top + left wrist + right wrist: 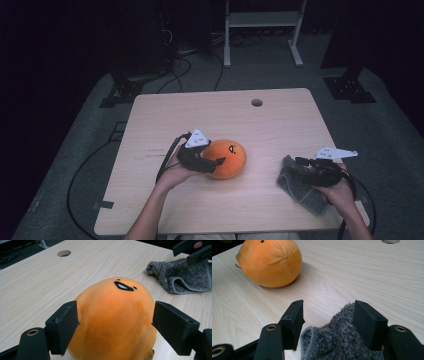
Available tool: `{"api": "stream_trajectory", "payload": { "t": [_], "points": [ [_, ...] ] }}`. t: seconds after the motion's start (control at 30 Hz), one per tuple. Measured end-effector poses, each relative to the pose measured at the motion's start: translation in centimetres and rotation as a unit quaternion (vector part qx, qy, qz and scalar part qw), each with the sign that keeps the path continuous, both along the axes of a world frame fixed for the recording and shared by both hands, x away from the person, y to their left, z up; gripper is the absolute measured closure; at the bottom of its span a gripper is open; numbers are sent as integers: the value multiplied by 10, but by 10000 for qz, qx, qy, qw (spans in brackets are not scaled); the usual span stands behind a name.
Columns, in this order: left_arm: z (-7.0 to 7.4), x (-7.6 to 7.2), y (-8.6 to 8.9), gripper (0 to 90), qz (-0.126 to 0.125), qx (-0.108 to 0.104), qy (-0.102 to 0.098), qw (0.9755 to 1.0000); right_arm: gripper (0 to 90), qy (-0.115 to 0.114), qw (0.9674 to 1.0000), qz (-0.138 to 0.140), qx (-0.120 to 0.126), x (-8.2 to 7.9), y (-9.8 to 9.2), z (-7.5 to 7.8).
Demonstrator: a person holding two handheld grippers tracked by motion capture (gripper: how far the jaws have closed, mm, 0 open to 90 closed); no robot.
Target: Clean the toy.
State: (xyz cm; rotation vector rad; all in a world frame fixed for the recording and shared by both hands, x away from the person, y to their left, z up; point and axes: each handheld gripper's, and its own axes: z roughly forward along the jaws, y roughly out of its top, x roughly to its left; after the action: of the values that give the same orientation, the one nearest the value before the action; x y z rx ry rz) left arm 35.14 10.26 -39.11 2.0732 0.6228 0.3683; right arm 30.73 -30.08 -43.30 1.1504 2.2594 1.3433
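An orange round plush with a small black face rests on the wooden table, left of centre. My left gripper reaches it from the left. In the left gripper view its jaws stand on either side of the plush without squeezing it, so the left gripper is open. A grey fuzzy cloth lies crumpled at the right. My right gripper is open over the cloth; the pile brushes one jaw and the other stands apart. The plush sits farther off.
A round cable hole is in the table's far side. Cables trail from both grippers off the near edge. A white stand and dark equipment are on the floor beyond. The right gripper also appears above the cloth.
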Motion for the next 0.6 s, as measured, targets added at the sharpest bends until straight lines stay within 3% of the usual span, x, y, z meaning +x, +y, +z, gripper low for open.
{"api": "stream_trajectory", "payload": {
  "t": [0.6],
  "points": [
    [-3,-13,25,173,157,-91,23,9998,396,30,9999,96,-25,-5,4,-1]
  ]
}}
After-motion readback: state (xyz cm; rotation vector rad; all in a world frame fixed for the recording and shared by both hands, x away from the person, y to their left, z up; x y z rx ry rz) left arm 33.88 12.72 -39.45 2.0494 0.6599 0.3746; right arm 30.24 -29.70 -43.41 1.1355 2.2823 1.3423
